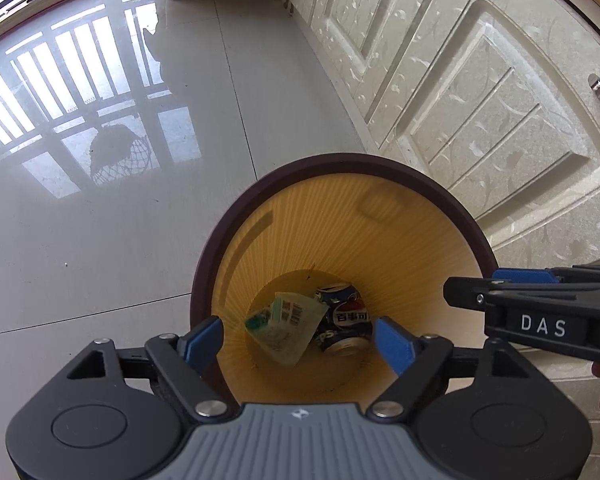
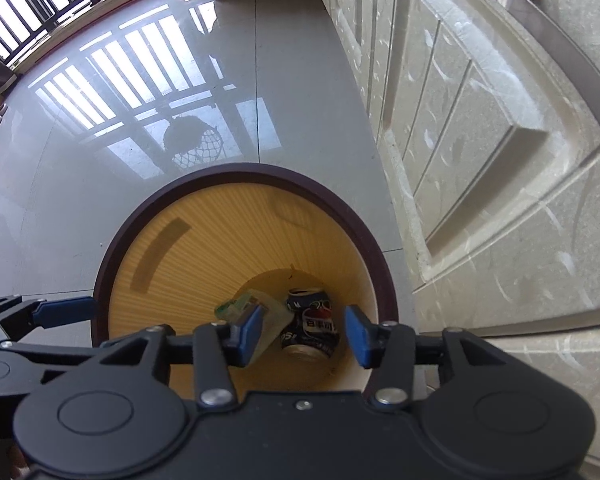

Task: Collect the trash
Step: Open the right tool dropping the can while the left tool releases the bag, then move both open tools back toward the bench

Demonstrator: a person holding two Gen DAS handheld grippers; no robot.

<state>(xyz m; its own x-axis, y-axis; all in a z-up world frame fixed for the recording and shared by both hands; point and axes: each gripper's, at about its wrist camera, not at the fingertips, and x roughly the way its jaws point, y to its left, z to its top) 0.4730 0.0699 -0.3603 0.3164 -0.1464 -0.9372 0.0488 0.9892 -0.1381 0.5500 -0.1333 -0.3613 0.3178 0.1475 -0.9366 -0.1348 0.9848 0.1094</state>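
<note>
Trash, a crushed can (image 1: 342,318) and a wrapper (image 1: 286,322), is seen dropped in the bin (image 1: 220,240), above which both the left gripper (image 1: 298,340) and right gripper (image 2: 302,334) are held with fingers apart and empty.

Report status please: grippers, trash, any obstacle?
Left gripper open, empty. Right gripper open, empty. Crushed can and wrapper lie in bin. Nothing in the way.
</note>
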